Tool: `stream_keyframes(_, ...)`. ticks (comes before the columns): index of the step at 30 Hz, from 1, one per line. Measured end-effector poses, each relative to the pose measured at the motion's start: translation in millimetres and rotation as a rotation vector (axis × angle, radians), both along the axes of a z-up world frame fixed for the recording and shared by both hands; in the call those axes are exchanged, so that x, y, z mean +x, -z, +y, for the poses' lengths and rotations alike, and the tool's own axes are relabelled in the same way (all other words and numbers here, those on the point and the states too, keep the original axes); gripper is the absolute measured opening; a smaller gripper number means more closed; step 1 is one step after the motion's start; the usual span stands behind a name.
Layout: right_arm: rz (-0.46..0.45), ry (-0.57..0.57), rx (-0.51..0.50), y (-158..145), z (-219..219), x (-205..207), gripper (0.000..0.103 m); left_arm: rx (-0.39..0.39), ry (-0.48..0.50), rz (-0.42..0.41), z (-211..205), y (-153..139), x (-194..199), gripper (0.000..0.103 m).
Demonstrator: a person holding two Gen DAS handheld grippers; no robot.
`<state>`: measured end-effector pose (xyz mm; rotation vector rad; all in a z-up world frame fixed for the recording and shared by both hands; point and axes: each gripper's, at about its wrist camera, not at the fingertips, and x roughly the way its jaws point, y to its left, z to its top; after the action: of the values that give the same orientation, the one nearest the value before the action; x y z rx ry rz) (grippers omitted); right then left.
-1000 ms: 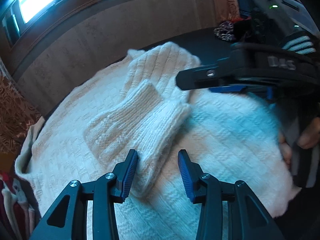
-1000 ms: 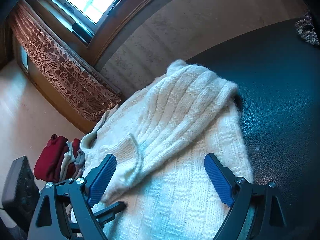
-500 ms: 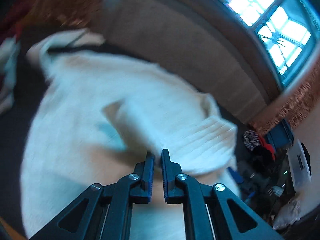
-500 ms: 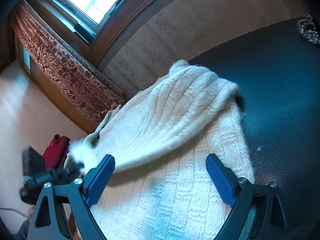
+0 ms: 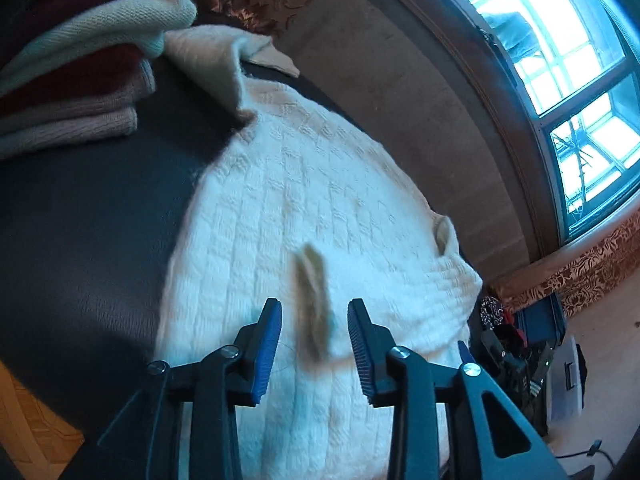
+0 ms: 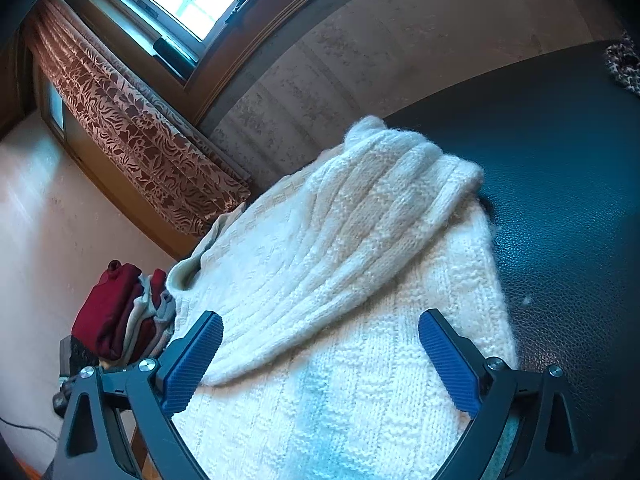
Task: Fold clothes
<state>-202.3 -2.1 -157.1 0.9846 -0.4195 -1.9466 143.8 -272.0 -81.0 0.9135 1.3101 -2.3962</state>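
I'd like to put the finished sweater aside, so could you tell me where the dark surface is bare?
Bare dark surface lies right of the white sweater, up to the patterned item in the far corner. In the left wrist view, another bare patch sits between the sweater and the stack of folded clothes. The wall side is crowded by the sweater.

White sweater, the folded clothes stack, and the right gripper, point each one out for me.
white sweater (image 6: 340,392): right wrist view, on the flat knit body.
folded clothes stack (image 5: 76,120): left wrist view, on a lower beige layer.
right gripper (image 6: 320,364): right wrist view, midway between its fingertips.
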Motion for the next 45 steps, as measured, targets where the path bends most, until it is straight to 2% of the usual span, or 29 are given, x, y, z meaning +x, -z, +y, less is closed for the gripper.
stream_keyframes(8,0.011,-0.007,-0.001,-2.1,-3.3,3.9,0.103,-0.086,0.118,-0.043,12.6,4.0,-64.0,0.049)
stream_keyframes(11,-0.018,-0.018,0.023,-5.5,-3.7,1.7,0.103,-0.185,0.168,-0.08,27.3,2.2,-77.9,0.048)
stream_keyframes(13,-0.06,-0.013,0.05,-11.7,0.7,-3.1,0.103,-0.227,0.184,-0.099,31.7,1.8,-80.9,0.032)
stream_keyframes(14,-0.078,0.006,0.063,-16.1,4.5,-5.5,0.102,-0.237,0.188,-0.101,32.3,1.6,-81.0,0.017)
stream_keyframes(15,-0.063,0.04,0.056,-25.4,10.6,-8.0,0.1,-0.242,0.191,-0.095,32.5,1.0,-80.6,0.016)
stream_keyframes(16,-0.026,0.047,0.058,-39.0,10.4,-14.6,0.093,-0.246,0.194,-0.089,32.7,0.4,-80.1,0.015)
stream_keyframes(19,0.064,0.054,0.081,-75.0,2.5,-36.6,0.083,-0.259,0.202,-0.07,33.3,-1.4,-78.8,0.01)
stream_keyframes(22,0.108,0.011,0.227,-94.0,-43.0,-72.0,0.072,-0.275,0.212,-0.05,34.8,-4.2,-77.6,0.01)
stream_keyframes(23,0.122,-0.008,0.284,-94.0,-61.6,-83.3,0.071,-0.286,0.218,-0.041,37.7,-7.5,-78.9,0.01)
stream_keyframes(25,0.148,-0.057,0.41,-89.9,-102.4,-105.5,0.057,-0.304,0.227,-0.032,42.7,-12.4,-82.5,0.01)
stream_keyframes(27,0.152,-0.092,0.52,-76.2,-132.6,-119.8,0.051,-0.31,0.235,-0.025,45.4,-14.8,-84.4,0.01)
stream_keyframes(30,0.157,-0.131,0.683,-54.6,-170.6,-137.6,0.048,-0.301,0.247,-0.01,46.3,-17.2,-83.6,0.009)
stream_keyframes(31,0.159,-0.134,0.735,-46.8,-178.3,-141.0,0.032,-0.298,0.25,-0.006,46.3,-17.3,-83.8,0.009)
stream_keyframes(32,0.157,-0.134,0.744,-43.7,-177.9,-142.3,0.023,-0.295,0.253,-0.001,46.3,-17.4,-84.0,0.008)
stream_keyframes(33,0.155,-0.133,0.75,-40.7,-177.1,-143.5,0.016,-0.287,0.254,0.008,45.8,-18.3,-83.6,0.008)
stream_keyframes(34,0.153,-0.133,0.756,-37.8,-176.3,-144.7,0.014,-0.272,0.253,0.025,44.3,-20.8,-82.6,0.008)
stream_keyframes(37,0.1,-0.064,0.649,-44.2,-148.7,-156.8,0.013,-0.275,0.237,0.096,38.1,-40.9,-84.4,0.008)
stream_keyframes(39,0.048,0.03,0.537,-52.1,-121.1,-171.3,0.012,-0.316,0.233,0.153,33.3,-64.2,-91.0,0.008)
stream_keyframes(41,-0.023,0.169,0.38,-60.6,-82.5,-191.1,0.012,-0.365,0.23,0.213,28.5,-89.7,-98.6,0.008)
stream_keyframes(43,-0.082,0.279,0.257,-62.4,-51.7,-205.3,0.01,-0.425,0.221,0.221,23.7,-103.5,-109.5,0.008)
stream_keyframes(45,-0.144,0.372,0.197,-56.7,-24.9,-218.9,0.009,-0.435,0.22,0.182,17.6,-98.0,-115.8,0.008)
